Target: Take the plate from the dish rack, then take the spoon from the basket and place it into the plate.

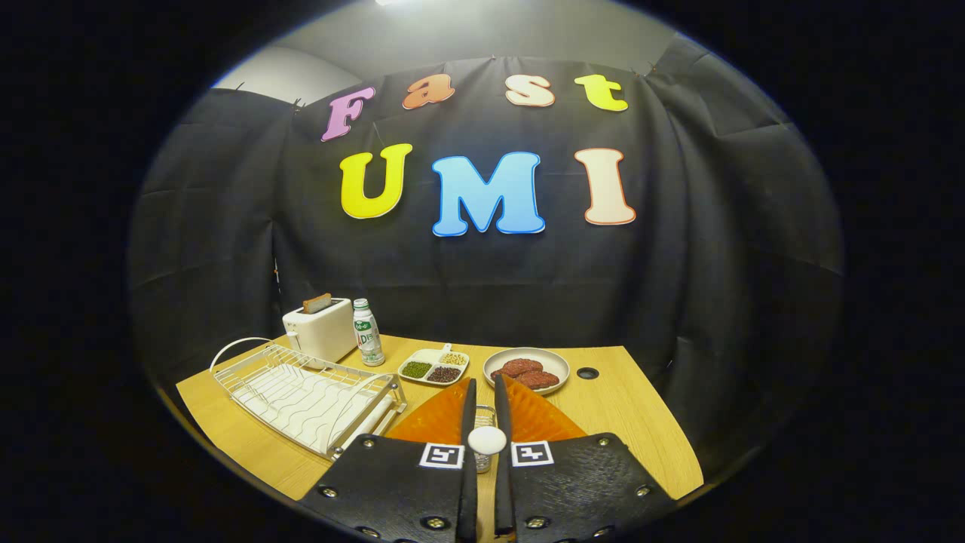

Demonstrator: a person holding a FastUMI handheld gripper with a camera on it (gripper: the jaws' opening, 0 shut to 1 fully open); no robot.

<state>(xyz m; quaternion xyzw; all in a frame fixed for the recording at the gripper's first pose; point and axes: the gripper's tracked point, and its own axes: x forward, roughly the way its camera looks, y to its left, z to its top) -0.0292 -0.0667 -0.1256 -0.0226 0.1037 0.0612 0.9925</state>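
Jaws [482, 400] stand nearly closed, clamping the white spoon [486, 440] upright between them. Plate [526, 369], holding reddish patties, sits just beyond at one o'clock. Rack [301, 396] lies at ten o'clock on the worktop [633, 422]; toaster [320, 328], bottle [367, 332] and tray [433, 366] behind.

Claw [482, 388] fingers clamped on white spoon [487, 440], wooden table [641, 430]

Bright overhead light, sharp centre, fisheye-bent edges, dim booth corners.
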